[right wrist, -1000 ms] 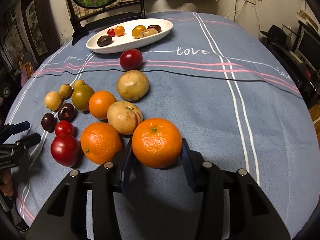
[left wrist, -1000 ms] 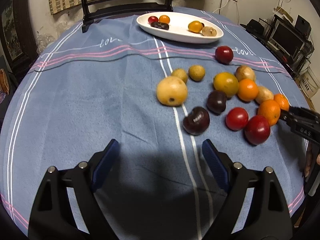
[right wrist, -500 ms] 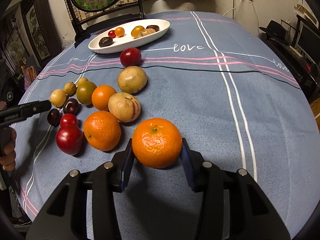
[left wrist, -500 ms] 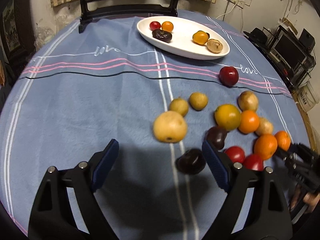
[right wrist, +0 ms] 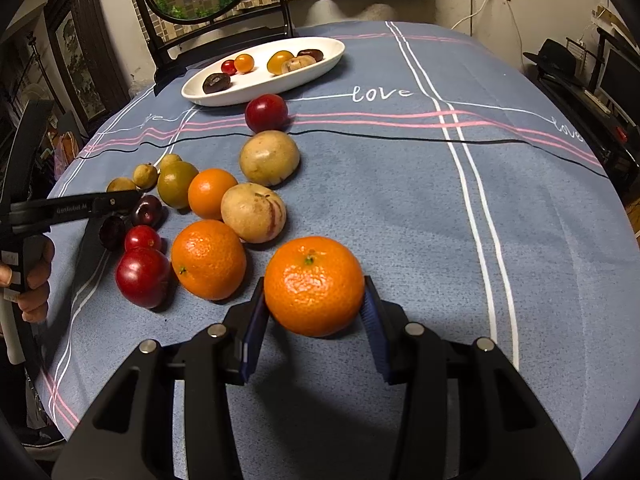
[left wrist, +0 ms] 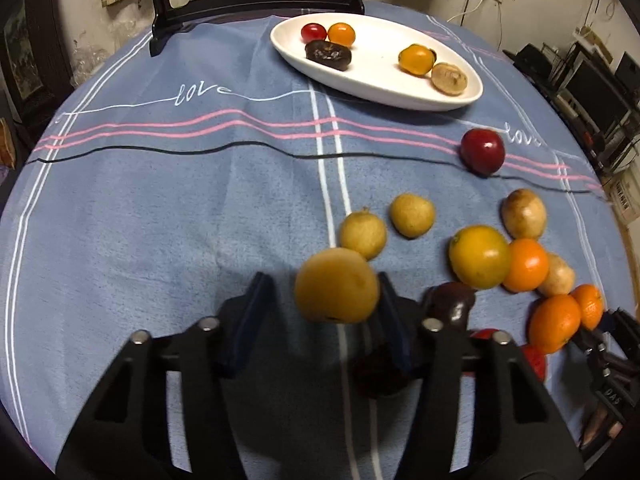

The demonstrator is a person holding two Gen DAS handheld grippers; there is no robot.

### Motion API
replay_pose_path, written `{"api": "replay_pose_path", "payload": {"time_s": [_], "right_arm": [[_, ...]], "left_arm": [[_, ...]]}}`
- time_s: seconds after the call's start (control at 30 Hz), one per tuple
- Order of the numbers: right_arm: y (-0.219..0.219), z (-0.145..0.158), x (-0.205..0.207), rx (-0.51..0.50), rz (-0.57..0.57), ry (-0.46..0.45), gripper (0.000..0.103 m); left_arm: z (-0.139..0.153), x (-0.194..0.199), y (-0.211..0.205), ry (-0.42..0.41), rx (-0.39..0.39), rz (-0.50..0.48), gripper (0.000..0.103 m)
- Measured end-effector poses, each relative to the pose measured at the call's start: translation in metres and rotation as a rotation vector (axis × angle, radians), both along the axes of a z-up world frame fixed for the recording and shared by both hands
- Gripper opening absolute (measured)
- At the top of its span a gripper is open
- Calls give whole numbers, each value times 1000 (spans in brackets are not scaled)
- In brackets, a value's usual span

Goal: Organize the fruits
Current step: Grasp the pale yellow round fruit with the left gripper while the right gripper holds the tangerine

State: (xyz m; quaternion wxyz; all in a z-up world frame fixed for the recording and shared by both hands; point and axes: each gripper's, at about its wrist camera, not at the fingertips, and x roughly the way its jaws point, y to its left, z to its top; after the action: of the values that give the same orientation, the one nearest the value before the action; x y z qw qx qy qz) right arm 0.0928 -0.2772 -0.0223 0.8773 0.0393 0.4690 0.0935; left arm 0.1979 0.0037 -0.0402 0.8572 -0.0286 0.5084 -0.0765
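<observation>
**Fruit sorting: one grabbed, one only straddled**

Got an orange (right wrist: 314,286) pinched tight in the right gripper (right wrist: 313,282), both blue pads pressed against its sides. Down low over the blue cloth (right wrist: 400,208), right at the near edge of the loose bunch. Can't tell whether it's resting on the cloth or just off it.

Over at the left gripper (left wrist: 323,280): jaws apart, straddling a yellow fruit (left wrist: 337,285). Right pad up against it, clear gap at the left pad, so not gripped. Bit blurry there too. Two smaller yellow ones (left wrist: 412,216) just behind it, and a dark plum (left wrist: 450,304) just to the right.

Everything else bunched on the cloth nearby: oranges, red ones, a couple of tan ones.

Way at the far side, a white plate (left wrist: 400,96) with a handful of small fruit in it. Lone red plum (left wrist: 483,151) between plate and bunch, parked on the pink stripes.
</observation>
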Motion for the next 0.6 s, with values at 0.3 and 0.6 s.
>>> {"api": "replay_pose_path", "payload": {"time_s": [0.3, 0.6], "right_arm": [[-1, 1, -3, 11, 5, 0, 45], [1, 16, -6, 3, 16, -33, 45]], "left_arm": [[5, -8, -6, -15, 32, -16, 39], [33, -29, -3, -90, 53, -63, 39]]}}
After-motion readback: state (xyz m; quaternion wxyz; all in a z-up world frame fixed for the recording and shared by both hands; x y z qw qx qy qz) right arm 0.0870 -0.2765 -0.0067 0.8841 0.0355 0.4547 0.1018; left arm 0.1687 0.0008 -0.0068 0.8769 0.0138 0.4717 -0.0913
